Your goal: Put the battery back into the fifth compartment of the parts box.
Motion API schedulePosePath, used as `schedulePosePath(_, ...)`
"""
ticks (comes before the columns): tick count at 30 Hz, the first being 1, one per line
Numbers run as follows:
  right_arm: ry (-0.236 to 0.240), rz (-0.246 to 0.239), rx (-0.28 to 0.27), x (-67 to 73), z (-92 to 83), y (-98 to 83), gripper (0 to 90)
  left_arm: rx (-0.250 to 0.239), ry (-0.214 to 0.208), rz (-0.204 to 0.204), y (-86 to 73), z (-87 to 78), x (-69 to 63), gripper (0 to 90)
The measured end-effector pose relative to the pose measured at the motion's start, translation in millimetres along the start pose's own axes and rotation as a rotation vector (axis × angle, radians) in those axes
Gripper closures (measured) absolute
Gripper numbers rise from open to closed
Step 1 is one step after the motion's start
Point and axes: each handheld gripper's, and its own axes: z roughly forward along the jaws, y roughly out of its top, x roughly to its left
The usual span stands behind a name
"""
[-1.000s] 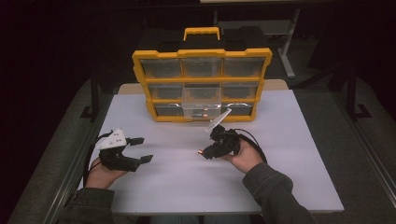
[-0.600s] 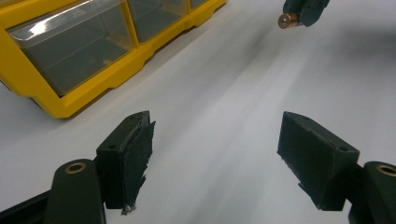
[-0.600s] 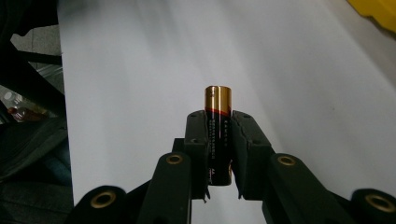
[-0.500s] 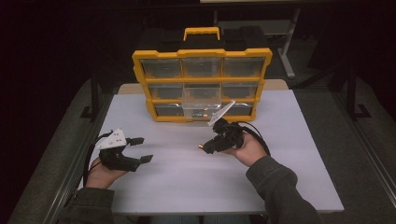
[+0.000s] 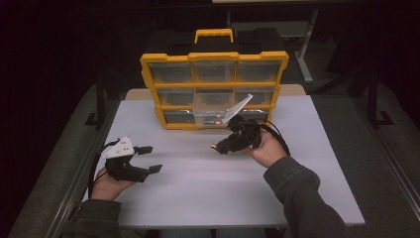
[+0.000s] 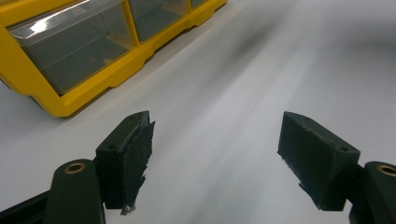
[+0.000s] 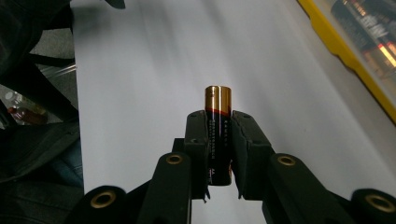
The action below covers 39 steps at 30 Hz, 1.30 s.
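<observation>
The right tongs grip a battery between both pads, copper end protruding past the tips. In the high view the right tongs hang above the white bench, right of centre and just near of the yellow organizer, with the battery pointing left. One drawer in the organizer's bottom row stands pulled out. The left tongs rest at the near left of the bench, jaws wide apart with nothing between them.
</observation>
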Motion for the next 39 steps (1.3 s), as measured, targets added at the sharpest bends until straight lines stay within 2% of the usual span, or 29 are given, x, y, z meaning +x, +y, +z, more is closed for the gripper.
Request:
schedulePosePath(6,-0.004,-0.014,-0.010,-2.2,-11.0,8.5,76.0,-0.001,0.000,-0.002,-0.2,-0.1,0.2,25.7)
schedulePosePath(9,-0.009,-0.016,-0.019,-3.0,-17.5,12.8,76.1,-0.010,0.003,0.017,0.1,-0.2,1.7,25.8)
schedulePosePath(11,-0.011,-0.019,-0.023,-3.7,-21.8,15.6,76.1,-0.003,0.001,0.004,-0.2,-0.3,1.1,25.8)
schedulePosePath(14,-0.012,-0.012,-0.021,-4.2,-28.2,19.7,76.1,-0.003,0.002,0.007,0.0,0.0,0.9,25.7)
schedulePosePath(16,-0.015,-0.033,-0.032,-5.2,-31.9,22.8,76.1,-0.005,0.002,0.009,0.3,-0.3,1.2,25.7)
schedulePosePath(18,-0.017,-0.026,-0.032,-4.7,-35.4,25.8,76.1,-0.008,0.002,0.010,0.1,0.4,1.0,25.7)
schedulePosePath(20,-0.021,-0.029,-0.032,-4.6,-37.9,28.9,76.0,-0.014,0.001,-0.001,-0.3,1.4,0.4,25.7)
schedulePosePath(30,-0.024,-0.027,-0.037,-5.9,-49.0,44.6,76.0,-0.003,0.003,0.009,-0.2,0.0,2.8,25.3)
schedulePosePath(39,-0.049,-0.032,-0.042,-13.2,-57.5,60.0,76.0,-0.008,0.004,0.000,-0.7,-0.7,2.9,25.2)
